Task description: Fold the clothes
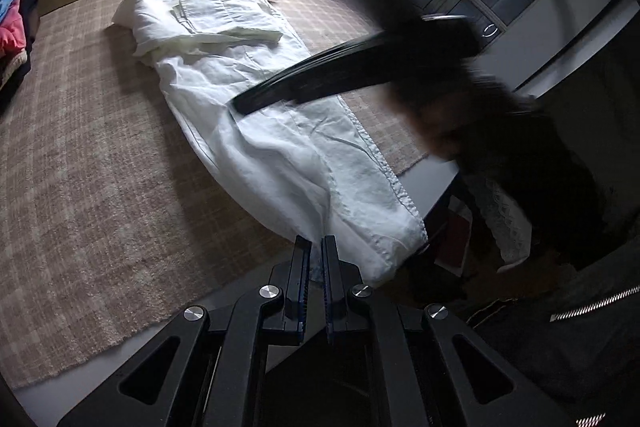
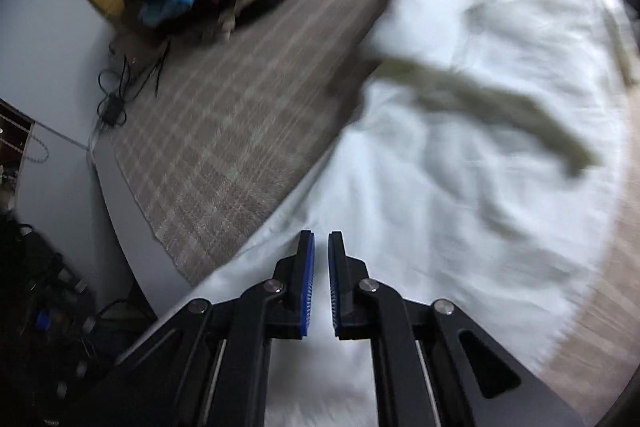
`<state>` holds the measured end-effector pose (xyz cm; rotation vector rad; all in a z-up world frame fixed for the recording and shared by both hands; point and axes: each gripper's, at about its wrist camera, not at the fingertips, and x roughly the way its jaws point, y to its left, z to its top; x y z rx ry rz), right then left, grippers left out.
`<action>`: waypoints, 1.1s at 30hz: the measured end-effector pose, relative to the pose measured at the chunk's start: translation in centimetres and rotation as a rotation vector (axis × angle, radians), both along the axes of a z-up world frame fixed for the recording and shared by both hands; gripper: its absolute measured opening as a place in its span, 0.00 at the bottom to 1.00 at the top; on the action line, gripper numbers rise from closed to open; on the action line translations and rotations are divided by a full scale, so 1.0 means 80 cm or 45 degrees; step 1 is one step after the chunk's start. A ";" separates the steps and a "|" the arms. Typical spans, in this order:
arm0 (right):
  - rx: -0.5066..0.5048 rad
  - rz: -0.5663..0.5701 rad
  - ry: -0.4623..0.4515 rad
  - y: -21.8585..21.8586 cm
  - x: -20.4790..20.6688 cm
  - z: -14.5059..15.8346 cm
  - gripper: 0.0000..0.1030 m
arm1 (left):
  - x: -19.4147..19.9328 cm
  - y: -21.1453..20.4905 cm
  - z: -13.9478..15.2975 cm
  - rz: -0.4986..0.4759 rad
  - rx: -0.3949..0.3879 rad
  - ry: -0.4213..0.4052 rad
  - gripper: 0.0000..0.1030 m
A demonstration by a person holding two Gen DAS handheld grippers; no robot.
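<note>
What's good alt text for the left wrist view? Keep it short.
A white garment lies stretched across a plaid cloth-covered table, its near hem at the table edge beside the shut left gripper. The blurred right gripper sweeps in over the garment's middle; a pile of coloured clothes sits at far left.

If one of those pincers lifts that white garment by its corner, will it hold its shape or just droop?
The white garment would probably droop: it already lies in soft wrinkles and folds. It looks thin, so likely light. Dragged over the checked rug, it may bunch rather than slide flat.
</note>
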<state>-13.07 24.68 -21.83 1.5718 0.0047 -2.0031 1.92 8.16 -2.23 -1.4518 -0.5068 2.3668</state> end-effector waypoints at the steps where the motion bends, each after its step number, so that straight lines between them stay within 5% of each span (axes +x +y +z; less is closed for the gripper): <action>1: 0.034 0.031 0.007 -0.007 0.001 -0.006 0.07 | -0.001 0.001 -0.001 0.004 -0.009 -0.002 0.05; 6: 0.096 0.068 0.058 -0.003 0.015 0.009 0.08 | -0.009 -0.006 -0.012 0.025 0.046 -0.038 0.05; 8: 0.008 -0.041 0.062 0.045 0.034 0.033 0.12 | -0.011 -0.005 -0.011 0.018 0.032 -0.036 0.05; 11: 0.026 -0.261 0.048 0.125 0.083 0.042 0.34 | -0.014 -0.006 -0.006 0.004 0.048 -0.033 0.05; 15: 0.083 -0.554 -0.095 0.212 0.168 0.020 0.35 | -0.022 -0.005 -0.004 -0.022 0.045 -0.055 0.05; 20: -0.111 -0.818 -0.288 0.230 0.281 0.002 0.35 | -0.035 0.009 -0.004 -0.088 0.027 -0.103 0.05; 24: -0.207 -0.896 -0.363 0.223 0.314 -0.022 0.35 | -0.043 0.015 0.001 -0.127 0.013 -0.107 0.05; 33: -0.280 -0.892 -0.387 0.217 0.306 -0.062 0.37 | -0.047 0.025 -0.007 -0.170 -0.057 -0.126 0.06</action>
